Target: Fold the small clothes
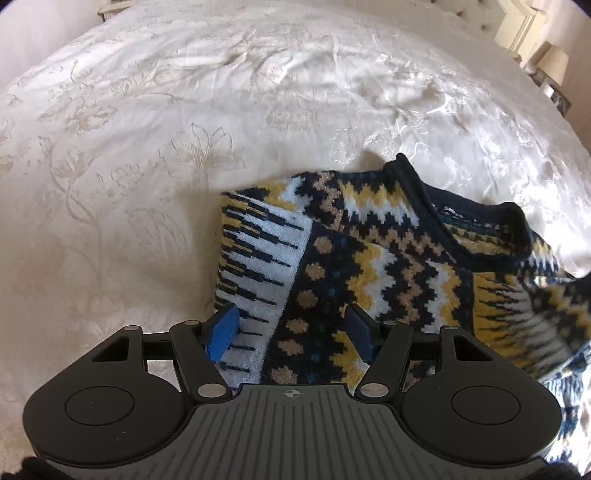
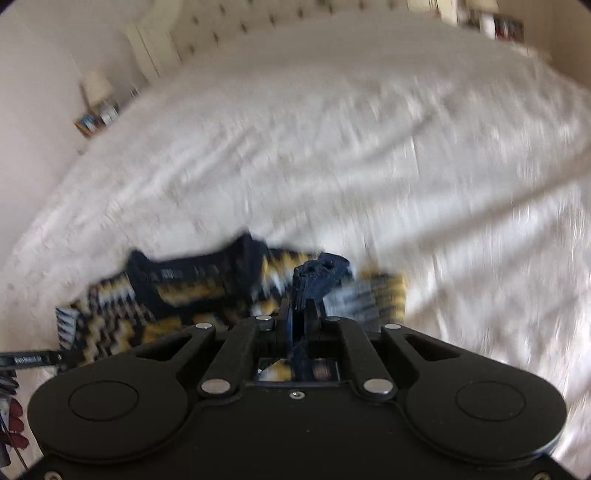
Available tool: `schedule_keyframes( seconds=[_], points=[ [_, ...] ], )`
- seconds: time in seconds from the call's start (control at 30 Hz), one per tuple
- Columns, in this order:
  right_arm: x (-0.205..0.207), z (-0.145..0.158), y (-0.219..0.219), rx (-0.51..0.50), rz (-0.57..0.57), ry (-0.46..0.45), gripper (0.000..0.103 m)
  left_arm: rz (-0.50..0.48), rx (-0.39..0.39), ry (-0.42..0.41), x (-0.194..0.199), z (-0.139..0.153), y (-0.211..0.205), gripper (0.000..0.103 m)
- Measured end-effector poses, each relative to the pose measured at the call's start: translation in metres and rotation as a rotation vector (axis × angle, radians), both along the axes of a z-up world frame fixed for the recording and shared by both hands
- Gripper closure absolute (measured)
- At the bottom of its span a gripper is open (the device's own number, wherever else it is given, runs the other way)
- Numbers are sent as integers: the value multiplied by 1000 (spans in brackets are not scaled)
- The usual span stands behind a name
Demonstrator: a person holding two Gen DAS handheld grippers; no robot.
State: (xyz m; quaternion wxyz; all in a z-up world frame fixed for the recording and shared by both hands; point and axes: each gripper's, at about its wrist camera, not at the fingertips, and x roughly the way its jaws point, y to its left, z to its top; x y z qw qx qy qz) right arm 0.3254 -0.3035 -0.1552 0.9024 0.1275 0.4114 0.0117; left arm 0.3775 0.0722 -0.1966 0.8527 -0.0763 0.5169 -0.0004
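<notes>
A small knitted sweater [image 1: 369, 258] in navy, yellow, white and tan zigzag pattern lies on the white bedspread [image 1: 184, 129], its navy collar away from me. One sleeve is folded across its left side. My left gripper [image 1: 291, 328] is open, its blue fingers [image 1: 221, 332] spread just above the sweater's lower left part, holding nothing. In the blurred right wrist view the sweater [image 2: 177, 299] lies left of and under my right gripper [image 2: 314, 280], whose blue fingers are pressed together with navy fabric pinched between them.
The white embroidered bedspread [image 2: 369, 147] fills both views. A tufted headboard [image 2: 258, 22] and a bedside table with a lamp [image 2: 96, 107] stand at the far side; the lamp also shows in the left wrist view [image 1: 554, 66].
</notes>
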Motion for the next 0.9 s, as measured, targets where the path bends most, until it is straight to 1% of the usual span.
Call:
schedule_keyframes(
  seconds=[0.03, 0.07, 0.13, 0.17, 0.2, 0.23, 0.33, 0.43, 0.53, 0.57, 0.67, 0.7, 0.77, 0.8, 0.87, 0.9],
  points=[
    [1, -3, -2, 1, -4, 0, 92, -2, 2, 1, -1, -1, 0, 41],
    [4, -12, -5, -5, -17, 41, 89, -4, 4, 5, -1, -2, -1, 41],
    [13, -34, -5, -69, -29, 158, 80, -4, 12, 8, -3, -2, -3, 41],
    [15, -45, -5, -114, -33, 221, 78, -2, 14, 6, -5, 0, -3, 41],
    [14, -51, -5, -140, -36, 254, 78, -2, 12, 3, -6, 2, -4, 41],
    [8, -50, -7, -139, -45, 240, 77, -5, 9, -2, -8, 6, -4, 41],
    [-6, -34, -3, -165, -75, 175, 64, -13, -1, -28, -18, 19, -8, 41],
    [-14, -24, 5, -140, -51, 115, 64, -38, -11, -27, -25, 20, -16, 41],
    [-12, -30, 12, -140, -9, 129, 64, -39, -8, 14, -29, 8, -21, 40],
    [-12, -36, 13, -138, -5, 145, 62, -41, -3, 31, -30, 2, -21, 36],
    [-9, -52, 15, -154, 1, 217, 61, -54, 13, 91, -30, -19, -20, 28],
    [-9, -54, 16, -159, 5, 224, 61, -58, 8, 98, -31, -22, -19, 22],
    [-9, -51, 16, -167, 13, 219, 60, -49, 9, 103, -36, -23, -17, 16],
    [-10, -46, 17, -166, 16, 211, 59, -43, 7, 98, -40, -20, -15, 16],
    [-16, -35, 17, -144, 14, 179, 46, -32, 0, 79, -50, -12, -12, 16],
    [-19, -31, 18, -134, 16, 161, 44, -28, -5, 69, -56, -7, -11, 16]
  ],
)
